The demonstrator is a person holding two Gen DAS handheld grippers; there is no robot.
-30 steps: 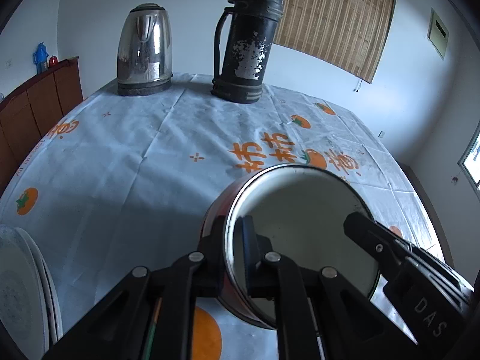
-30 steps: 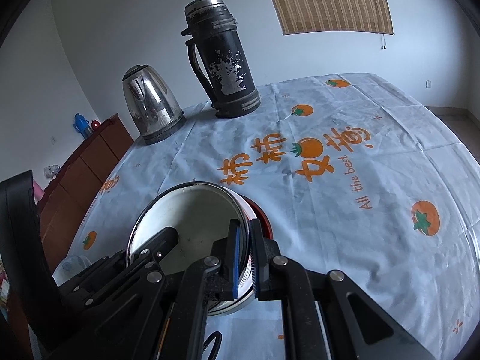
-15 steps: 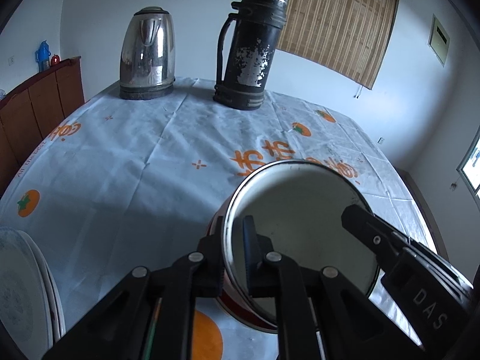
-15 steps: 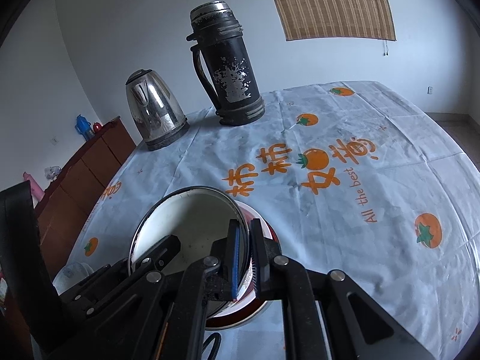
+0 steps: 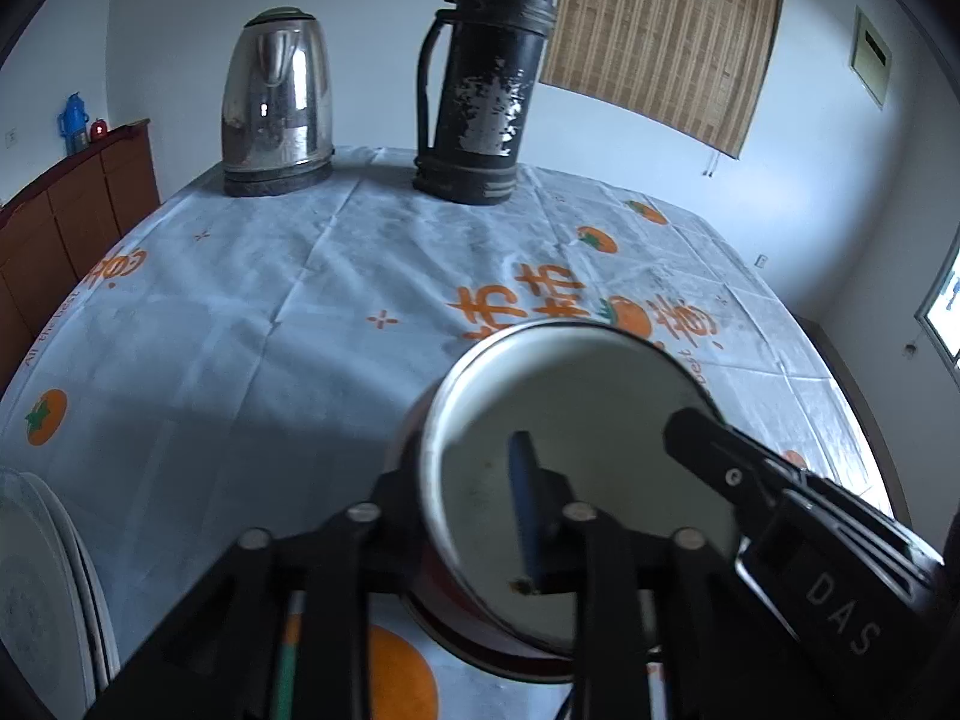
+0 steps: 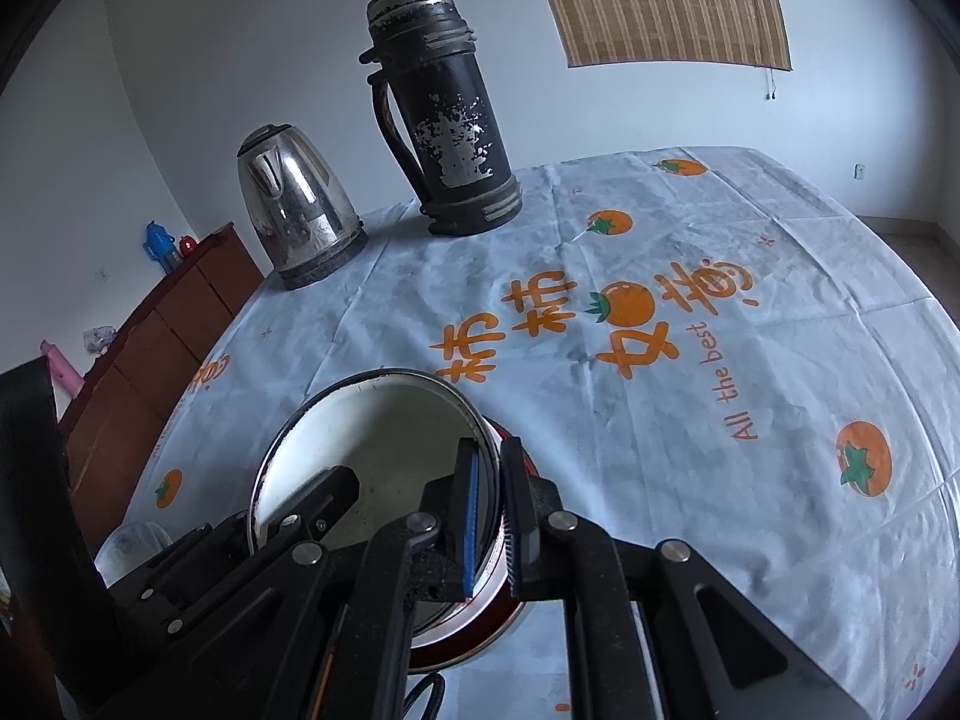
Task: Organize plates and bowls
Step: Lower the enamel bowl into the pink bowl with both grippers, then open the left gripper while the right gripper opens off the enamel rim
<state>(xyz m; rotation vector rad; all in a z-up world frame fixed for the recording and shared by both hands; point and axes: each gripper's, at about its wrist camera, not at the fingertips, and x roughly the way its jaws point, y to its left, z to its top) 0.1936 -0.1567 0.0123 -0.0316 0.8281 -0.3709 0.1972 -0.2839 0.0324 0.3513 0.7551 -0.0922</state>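
Left gripper [image 5: 462, 480] angled down, jaws just opened and standing apart; right gripper [image 6: 489, 510] angled down, jaws pinched nearly closed, both side by side.

White plates [image 5: 36, 588] cut off at left edge.

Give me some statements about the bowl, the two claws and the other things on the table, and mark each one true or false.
1. The right claw pinches the enamel bowl by its rim. True.
2. The left claw is clamped on the rim. False: its jaws have just been opening, with the rim loose between them.
3. The steel kettle lies on its side. False: it stands upright.
4. The black thermos stands beside the kettle. True.
5. White plates lie at the left table edge. True.
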